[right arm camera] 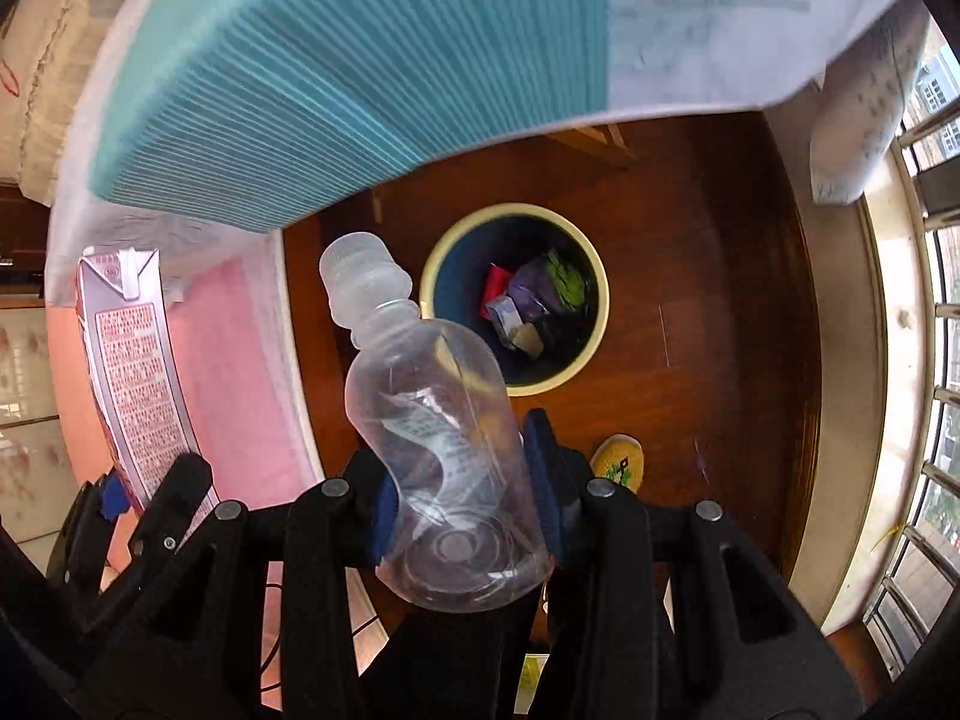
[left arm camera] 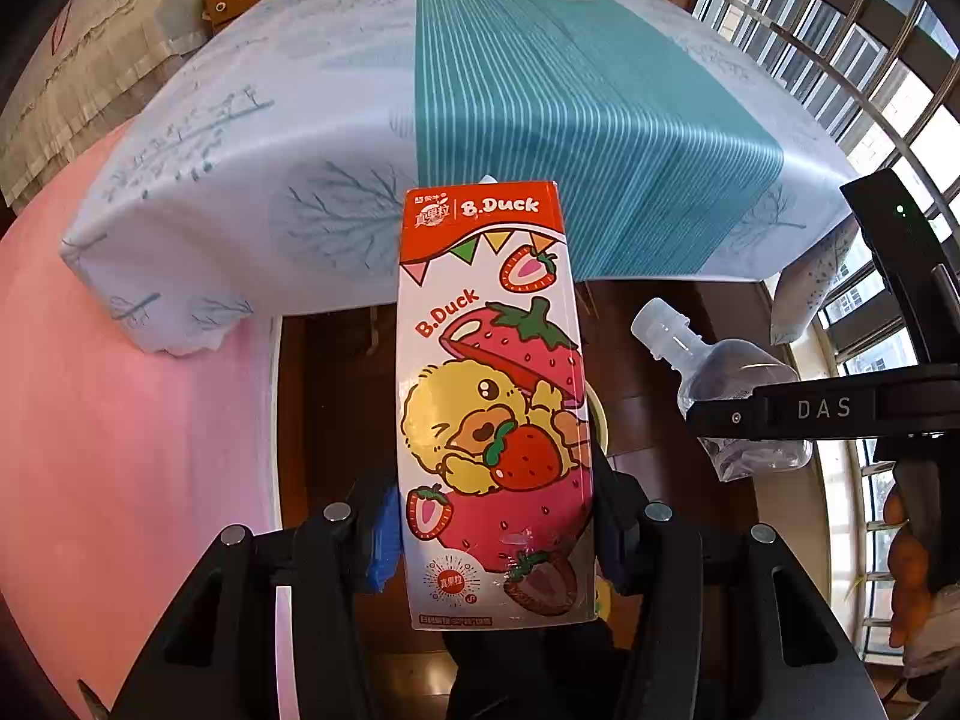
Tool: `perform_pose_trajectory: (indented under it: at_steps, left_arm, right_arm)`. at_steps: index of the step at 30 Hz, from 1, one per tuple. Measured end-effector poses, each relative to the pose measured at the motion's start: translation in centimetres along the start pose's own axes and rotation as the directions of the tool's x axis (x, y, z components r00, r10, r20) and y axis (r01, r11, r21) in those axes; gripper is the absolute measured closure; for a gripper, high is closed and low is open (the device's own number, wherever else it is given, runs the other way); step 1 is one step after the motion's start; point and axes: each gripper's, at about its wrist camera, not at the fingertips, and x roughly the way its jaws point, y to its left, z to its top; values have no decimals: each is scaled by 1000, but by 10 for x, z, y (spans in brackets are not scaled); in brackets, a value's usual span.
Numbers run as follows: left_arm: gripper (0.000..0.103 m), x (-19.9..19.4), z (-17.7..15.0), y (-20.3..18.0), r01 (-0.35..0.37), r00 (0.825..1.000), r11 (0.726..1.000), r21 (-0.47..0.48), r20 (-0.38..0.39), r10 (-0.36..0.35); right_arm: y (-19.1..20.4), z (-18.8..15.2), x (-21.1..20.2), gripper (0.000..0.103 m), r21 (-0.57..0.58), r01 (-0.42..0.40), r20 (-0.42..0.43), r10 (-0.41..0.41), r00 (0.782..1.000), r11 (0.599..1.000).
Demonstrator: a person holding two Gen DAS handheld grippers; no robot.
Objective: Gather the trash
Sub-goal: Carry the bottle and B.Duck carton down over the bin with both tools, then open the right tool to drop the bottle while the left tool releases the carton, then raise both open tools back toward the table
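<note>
My left gripper [left arm camera: 489, 534] is shut on a strawberry B.Duck drink carton [left arm camera: 489, 396], held upright in front of the table edge. The carton also shows at the left of the right wrist view [right arm camera: 135, 372]. My right gripper [right arm camera: 462, 498] is shut on a clear empty plastic bottle [right arm camera: 438, 432] with a white cap, held above the floor. The bottle [left arm camera: 720, 384] and the right gripper [left arm camera: 798, 414] show at the right of the left wrist view. A round trash bin [right arm camera: 435, 276] with a cream rim stands on the wooden floor just beyond the bottle, with several pieces of trash inside.
A table with a teal-striped and white leaf-print cloth [left arm camera: 540, 90] fills the upper part of both views. A pink sheet [left arm camera: 120, 420] hangs at the left. A barred window [right arm camera: 936, 360] is at the right. A yellow slipper [right arm camera: 618, 459] lies on the floor.
</note>
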Motion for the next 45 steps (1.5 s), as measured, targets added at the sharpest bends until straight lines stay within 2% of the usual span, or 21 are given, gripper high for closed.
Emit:
perform_pose_trajectory:
  at_steps: [6,15,19,23,24,25,26,27,28,35,39,45]
  left_arm:
    - [52,61,-20,-11,-12,1000,1000,-13,-23,12]
    - [51,187,-45,-16,-42,997,999,19,-71,43]
    - [51,233,-50,-15,-52,997,999,16,-59,53]
    - [51,260,-49,-13,-46,999,999,7,-28,46]
    - [49,265,-49,-10,-38,999,999,-1,-29,38]
    - [42,269,-46,-11,-32,999,999,-11,-36,32]
    - [25,271,-46,-8,-28,999,999,-26,-40,27]
    - [16,270,-46,-3,-26,999,999,-39,-35,24]
    - [7,268,-45,0,-29,999,998,-51,-25,27]
    - [7,243,-34,12,-45,999,994,-100,-8,44]
    - [7,201,-26,16,-43,999,992,-120,-1,43]
    - [7,122,-7,13,-24,1000,991,-131,13,26]
  right_arm:
    - [-37,4,57,69,94,6,-22,-4,1000,996]
    - [-77,22,150,68,242,-39,-9,42,999,969]
    - [-83,34,179,68,278,-84,20,82,996,957]
    - [-83,41,203,67,298,-140,45,133,990,944]
    - [-84,42,208,66,308,-145,45,138,989,940]
    - [-85,43,213,64,315,-148,39,143,989,938]
    - [-87,44,219,56,318,-149,35,146,989,936]
    - [-89,44,224,48,320,-143,35,139,990,937]
    - [-87,44,227,46,320,-140,35,136,990,937]
    - [-69,38,210,44,237,-92,26,88,996,967]
    - [-51,30,172,44,167,-43,38,38,999,985]
    - [-24,19,96,44,89,-13,48,9,999,996]
